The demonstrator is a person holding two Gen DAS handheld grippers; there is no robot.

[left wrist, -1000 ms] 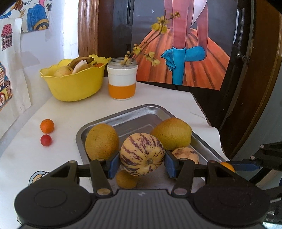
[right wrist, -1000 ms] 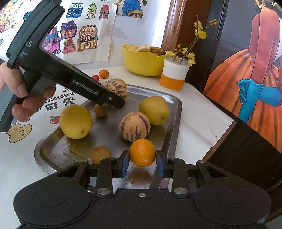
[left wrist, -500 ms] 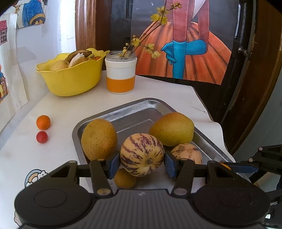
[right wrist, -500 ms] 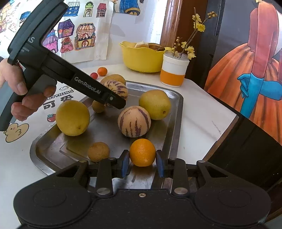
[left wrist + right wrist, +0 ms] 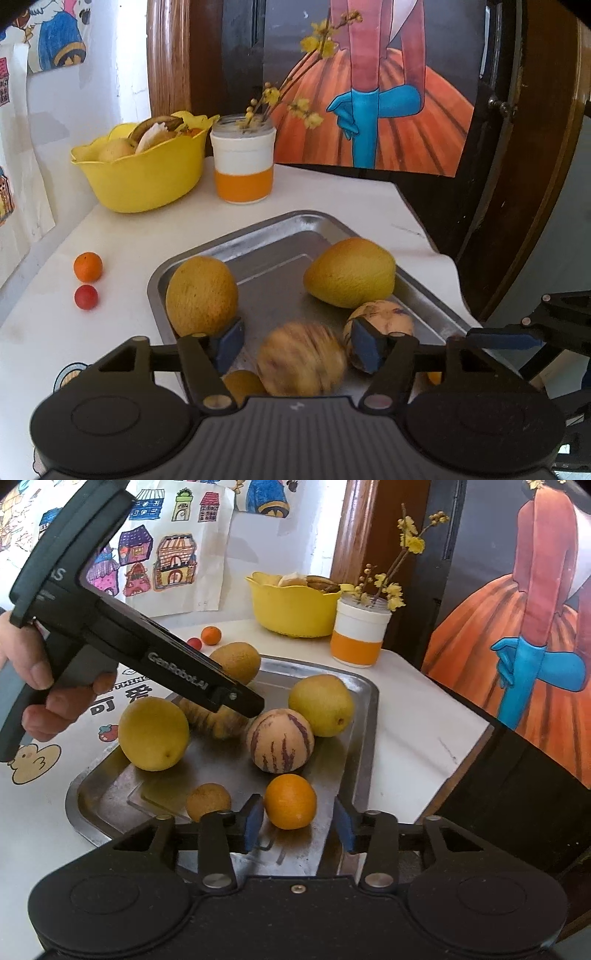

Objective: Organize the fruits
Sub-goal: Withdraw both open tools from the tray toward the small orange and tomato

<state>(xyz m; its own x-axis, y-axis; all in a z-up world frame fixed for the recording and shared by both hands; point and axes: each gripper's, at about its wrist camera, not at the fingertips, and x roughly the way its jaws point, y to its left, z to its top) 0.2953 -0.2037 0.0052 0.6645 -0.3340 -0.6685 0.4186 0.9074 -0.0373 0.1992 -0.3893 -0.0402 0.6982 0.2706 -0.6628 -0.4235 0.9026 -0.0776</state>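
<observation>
The steel tray [image 5: 280, 229] holds two large yellow fruits [image 5: 201, 295] [image 5: 351, 273], a striped melon [image 5: 384, 314] and a small brown fruit [image 5: 242, 384]. My left gripper [image 5: 297, 341] is open over the tray's near part. A second striped melon [image 5: 301, 360], blurred by motion, sits loose between and below its pads. In the right wrist view that same blurred melon [image 5: 218, 720] lies under the left gripper's fingertips [image 5: 251, 705]. My right gripper [image 5: 298, 825] is open, and the orange [image 5: 290, 801] rests on the tray [image 5: 365, 716] between its pads, touching neither.
A yellow bowl [image 5: 144, 181] of fruit and a white-and-orange jar [image 5: 243, 170] with flower twigs stand at the back. A small orange [image 5: 88, 266] and a red tomato [image 5: 86, 296] lie left of the tray. The table's edge runs close along the tray's right side.
Both grippers have opened. The left one let go of the striped melon, which is dropping and rolling on the tray. The right one let go of the orange, now resting on the tray.
</observation>
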